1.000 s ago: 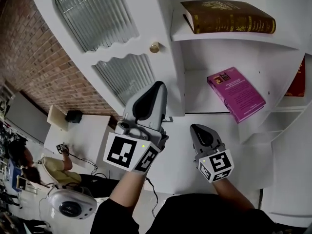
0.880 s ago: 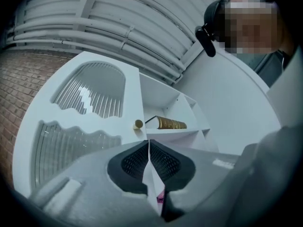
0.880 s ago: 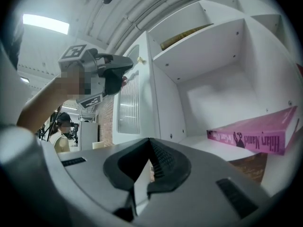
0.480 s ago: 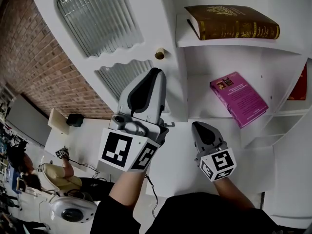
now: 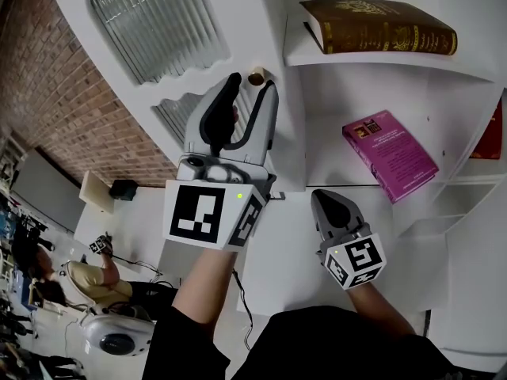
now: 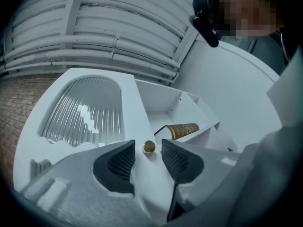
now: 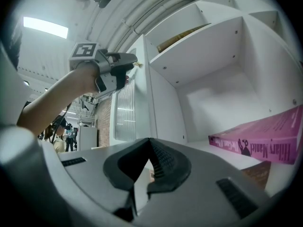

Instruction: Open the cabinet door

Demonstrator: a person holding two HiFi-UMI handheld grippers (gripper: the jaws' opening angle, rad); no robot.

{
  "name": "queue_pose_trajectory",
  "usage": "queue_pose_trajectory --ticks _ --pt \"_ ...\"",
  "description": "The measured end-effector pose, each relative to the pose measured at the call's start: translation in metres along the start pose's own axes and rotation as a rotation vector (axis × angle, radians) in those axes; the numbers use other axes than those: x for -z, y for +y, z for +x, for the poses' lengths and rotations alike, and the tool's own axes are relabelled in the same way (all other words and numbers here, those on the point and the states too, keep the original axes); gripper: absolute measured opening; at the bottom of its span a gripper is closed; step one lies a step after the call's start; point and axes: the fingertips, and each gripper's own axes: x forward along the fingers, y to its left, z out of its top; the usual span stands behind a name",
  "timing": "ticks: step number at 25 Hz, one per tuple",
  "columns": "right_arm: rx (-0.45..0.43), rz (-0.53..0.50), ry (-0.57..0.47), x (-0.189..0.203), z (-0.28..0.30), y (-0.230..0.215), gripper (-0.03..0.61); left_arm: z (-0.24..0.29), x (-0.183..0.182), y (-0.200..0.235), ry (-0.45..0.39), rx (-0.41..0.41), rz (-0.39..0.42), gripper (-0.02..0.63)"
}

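The white cabinet door (image 5: pixel 238 22) has ribbed glass panes and a small brass knob (image 5: pixel 257 75) near its right edge. My left gripper (image 5: pixel 247 93) is raised to the knob and its jaws are opening. In the left gripper view the knob (image 6: pixel 149 147) sits between the two dark pads (image 6: pixel 118 162), with a gap on each side and no contact. My right gripper (image 5: pixel 331 204) hangs lower, in front of the shelves, shut with nothing in it; in its own view the right gripper (image 7: pixel 150 162) has its pads pressed together.
Open shelves to the right of the door hold a brown book (image 5: pixel 372 26) on top, a pink book (image 5: pixel 388 153) below and a red book (image 5: pixel 487 129) at the far right. A brick wall (image 5: pixel 55 93) runs left of the cabinet. A seated person (image 5: pixel 79 275) is at lower left.
My left gripper has risen along the door to the knob, and its jaws have gone from shut to wide apart. The right gripper has stayed in place.
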Motion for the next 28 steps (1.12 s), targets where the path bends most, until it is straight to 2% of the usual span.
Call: queue_pose_trajectory --ticks 2,4,6,7,12,16,17,19,20,28 --pt "0.0 -0.001 -0.006 -0.003 0.0 -0.002 0.002 0.005 0.002 -0.001 0.009 -0.006 0.03 0.175" --pt "0.003 -0.001 -0.01 -0.004 -0.001 -0.004 0.002 0.009 0.002 -0.005 0.02 -0.014 0.11 0.17" --pt "0.005 -0.002 -0.011 -0.006 -0.001 -0.006 0.002 0.011 0.002 -0.007 0.033 -0.036 0.203 0.125" --pt "0.005 -0.003 -0.012 -0.006 -0.002 -0.007 0.002 0.011 0.003 -0.006 0.04 -0.047 0.217 0.104" --pt "0.014 0.011 -0.003 -0.004 -0.001 -0.015 0.002 0.013 0.003 -0.003 0.041 -0.038 0.164 0.086" --pt "0.017 0.02 0.029 0.002 0.0 -0.019 0.006 0.008 -0.001 -0.002 0.008 0.002 0.062 0.087" --pt "0.007 0.011 0.038 0.004 0.001 -0.018 0.02 0.007 -0.002 -0.002 0.006 0.004 0.06 0.086" --pt "-0.027 -0.003 0.056 0.007 0.004 -0.014 0.112 0.006 -0.003 -0.003 0.004 0.013 0.061 0.086" --pt "-0.044 -0.008 0.066 0.01 0.006 -0.012 0.13 0.005 -0.003 -0.003 0.002 0.017 0.058 0.086" --pt "-0.191 -0.009 0.191 0.045 0.019 0.008 0.146 -0.007 -0.01 -0.005 -0.009 0.006 0.032 0.086"
